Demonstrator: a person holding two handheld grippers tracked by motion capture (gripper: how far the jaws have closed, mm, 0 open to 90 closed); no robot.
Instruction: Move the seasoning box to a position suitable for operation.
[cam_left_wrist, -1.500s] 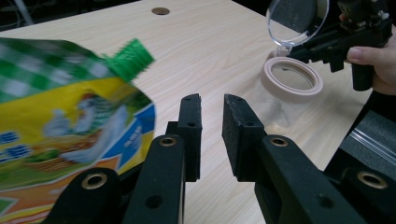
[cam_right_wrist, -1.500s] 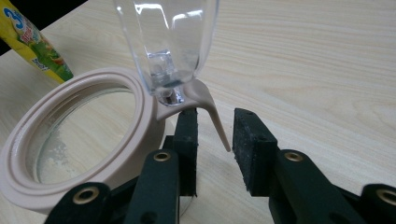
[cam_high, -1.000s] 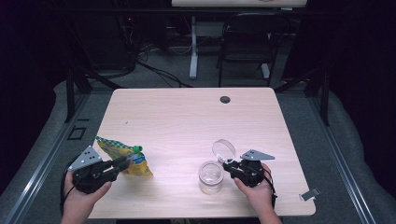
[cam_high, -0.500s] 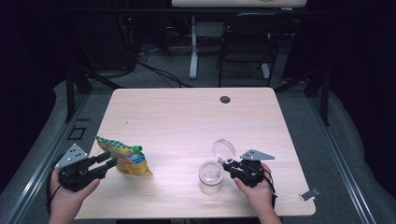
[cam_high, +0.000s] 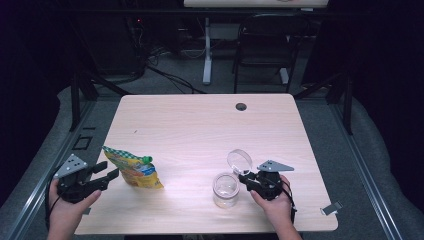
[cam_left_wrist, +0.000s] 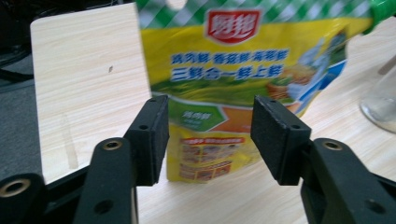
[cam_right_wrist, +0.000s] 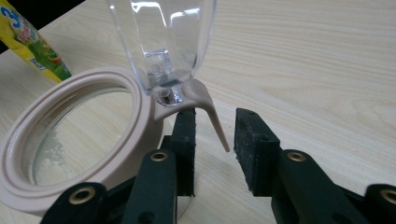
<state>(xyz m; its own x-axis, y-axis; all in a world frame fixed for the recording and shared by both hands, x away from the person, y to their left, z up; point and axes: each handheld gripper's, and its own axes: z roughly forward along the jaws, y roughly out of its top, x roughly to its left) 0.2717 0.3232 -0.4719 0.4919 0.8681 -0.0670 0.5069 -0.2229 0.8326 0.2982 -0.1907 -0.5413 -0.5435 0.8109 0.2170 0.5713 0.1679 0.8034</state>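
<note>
Now left claw (cam_high: 107, 173) gapes level beside pouch (cam_high: 132, 173).

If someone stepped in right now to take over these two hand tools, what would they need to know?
Left gripper: its fingers have just been opening and now stand apart, clear of the yellow pouch, which lies on the table just ahead of them.
Right gripper: its fingers flank the beige lid tab beside the glass jar; a grip cannot be judged.
Things: the jar stands near the table's front edge with its clear lid flipped up. The pouch's green cap is still on.
Done: jar open, pouch set down.
Left: probably uncapping the pouch and pouring it into the jar.
</note>
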